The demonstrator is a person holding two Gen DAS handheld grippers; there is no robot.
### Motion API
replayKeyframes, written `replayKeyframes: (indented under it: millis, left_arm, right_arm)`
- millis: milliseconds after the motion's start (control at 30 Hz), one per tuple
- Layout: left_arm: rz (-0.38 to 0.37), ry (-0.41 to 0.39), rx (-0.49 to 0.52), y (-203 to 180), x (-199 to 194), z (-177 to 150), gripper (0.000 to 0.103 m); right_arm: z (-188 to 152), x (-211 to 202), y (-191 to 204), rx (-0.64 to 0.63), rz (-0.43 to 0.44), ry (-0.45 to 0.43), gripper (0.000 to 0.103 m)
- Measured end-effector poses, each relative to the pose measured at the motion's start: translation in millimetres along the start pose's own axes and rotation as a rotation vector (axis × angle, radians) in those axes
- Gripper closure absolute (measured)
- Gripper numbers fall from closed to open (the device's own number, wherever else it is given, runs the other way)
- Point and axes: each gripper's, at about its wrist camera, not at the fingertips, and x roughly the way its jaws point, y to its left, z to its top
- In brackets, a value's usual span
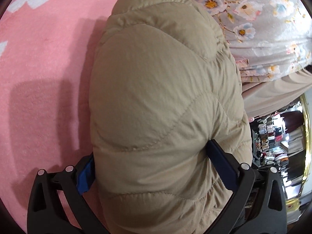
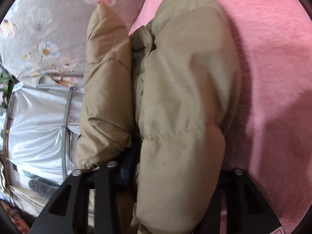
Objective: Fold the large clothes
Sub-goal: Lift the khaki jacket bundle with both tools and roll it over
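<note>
Both grippers are clamping the beige puffer jacket above the pink blanket: I'm squeezing thick padding with the left gripper, and pinching a fold with the right gripper, probably so the bulky fold comes down evenly.

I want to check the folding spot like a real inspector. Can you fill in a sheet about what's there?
Surface: pink fleecy blanket, with shadows on it.
Job's things: beige puffy jacket, bunched into thick folds, held up over the blanket.
Clutter: flowered sheet beside the blanket; shiny white bag past it.
Grippers: left hand-held gripper has its blue pads pressed into the jacket. Right hand-held gripper has jacket between its arms; its pads are hidden.
Cables: nothing seen.
Surroundings: crowded shelves beyond the bed edge; part of a person low in the right view.
</note>
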Motion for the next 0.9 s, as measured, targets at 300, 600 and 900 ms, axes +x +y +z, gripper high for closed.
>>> replayKeyframes:
  millis: [300, 600, 900]
  left_arm:
    - [0.246, -0.174, 0.25, -68.9, -36.4, -2.4, 0.045]
    - [0.394, -0.386, 0.448, -134.2, -86.4, -2.6, 0.054]
    - [0.474, -0.576, 0.521, -165.0, -138.6, 22.7, 0.054]
  right_arm:
    - [-20.4, -15.8, 91.5, -0.331, -0.263, -0.171, 0.09]
    - [-38.9, -31.7, 182.1, -0.606, -0.393, -0.359, 0.092]
    - [-26.0, -18.3, 261.3, -0.808, -0.408, -0.479, 0.092]
